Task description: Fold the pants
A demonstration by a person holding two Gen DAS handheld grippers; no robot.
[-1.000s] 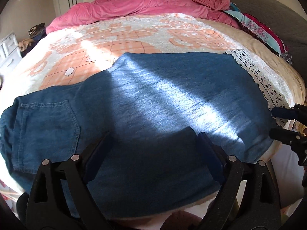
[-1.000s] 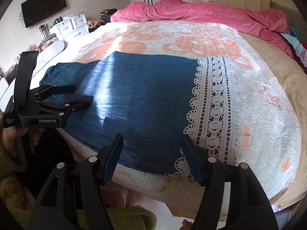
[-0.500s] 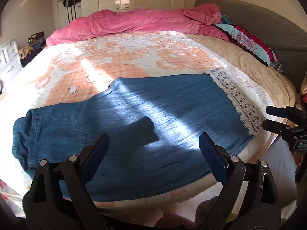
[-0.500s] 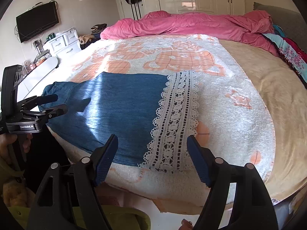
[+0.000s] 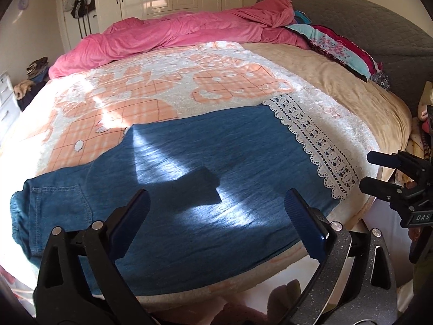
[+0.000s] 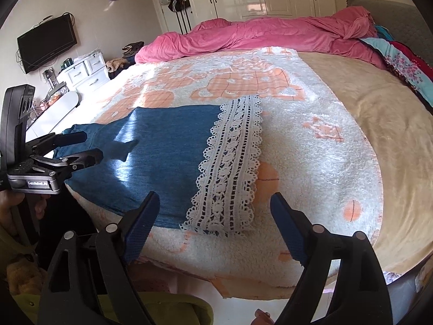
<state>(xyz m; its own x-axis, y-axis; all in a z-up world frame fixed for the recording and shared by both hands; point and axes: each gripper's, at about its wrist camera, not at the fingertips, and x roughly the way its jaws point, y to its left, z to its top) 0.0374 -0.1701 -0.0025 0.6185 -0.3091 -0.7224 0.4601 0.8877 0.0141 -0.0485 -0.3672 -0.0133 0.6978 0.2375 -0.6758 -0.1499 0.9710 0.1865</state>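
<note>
Left wrist view looks down over the near edge of a bed [image 5: 351,103], where the blue denim pants [image 5: 216,168] lie spread flat on a white and peach fleece blanket [image 5: 151,92]. The pants run along the near edge of the bed: the waist end with a stitched back pocket [image 5: 58,211] sits toward the near left corner, and the leg end with a white lace hem [image 5: 316,140] reaches toward the right side. Sunlight falls in a bright band across the denim. The left tool [image 5: 216,214] hangs over the near edge with its blue-padded jaws wide apart and opening, nothing between them and no pad touching the cloth. In the right wrist view, the right tool [image 6: 215,222] hovers above the lace hem [image 6: 230,168] at the near edge of the bed; its jaws too stand apart and are opening, with the hem below them but not gripped. The left tool [image 6: 89,146] shows at the left of that view, held in a hand [image 6: 13,205], just beside the waist end of the pants [image 6: 162,140]. A pink duvet [image 6: 270,35] is bunched along the far edge of the bed, and floral pillows [image 5: 338,46] lie at the far right corner against a grey headboard [image 5: 365,24].
</note>
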